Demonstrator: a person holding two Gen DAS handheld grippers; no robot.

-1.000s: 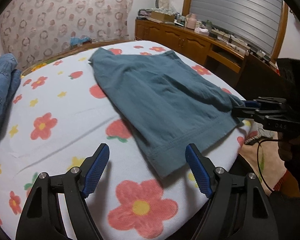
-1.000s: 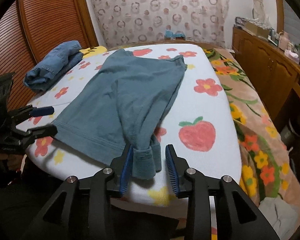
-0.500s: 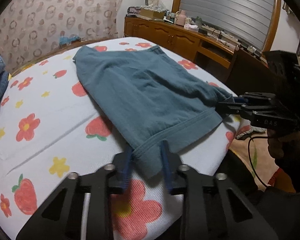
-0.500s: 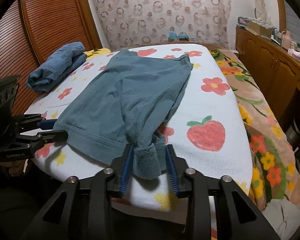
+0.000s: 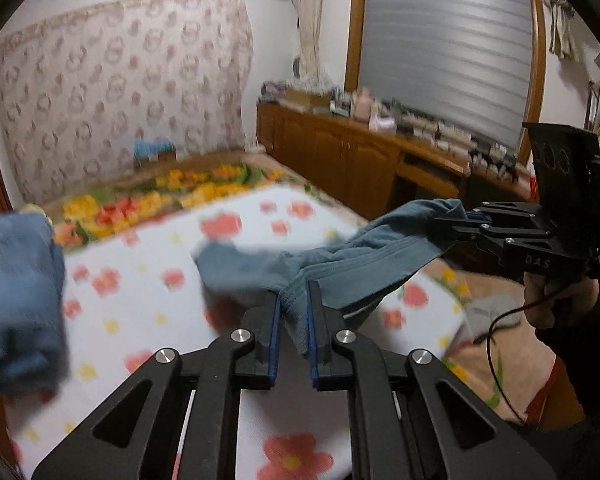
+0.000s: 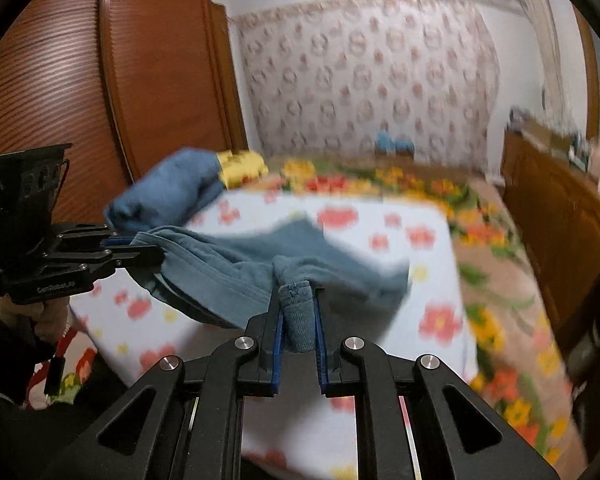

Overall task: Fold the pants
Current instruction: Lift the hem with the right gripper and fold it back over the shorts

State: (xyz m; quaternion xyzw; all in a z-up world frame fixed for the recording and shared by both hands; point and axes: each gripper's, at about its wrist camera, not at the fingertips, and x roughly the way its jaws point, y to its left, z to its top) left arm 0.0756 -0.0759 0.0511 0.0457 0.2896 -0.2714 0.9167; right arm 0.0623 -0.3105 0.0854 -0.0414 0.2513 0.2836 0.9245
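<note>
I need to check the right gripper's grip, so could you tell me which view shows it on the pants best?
The right wrist view: the right gripper is close up, shut on a bunched corner of the pants. The left wrist view shows it from the side and farther off, with its tips buried in cloth.

Each wrist camera looks forward along its own tool, low and close over the bed [image 5: 148,292], facing the far wall, and both share the bed, pants [image 6: 220,268] and each other's tool.
</note>
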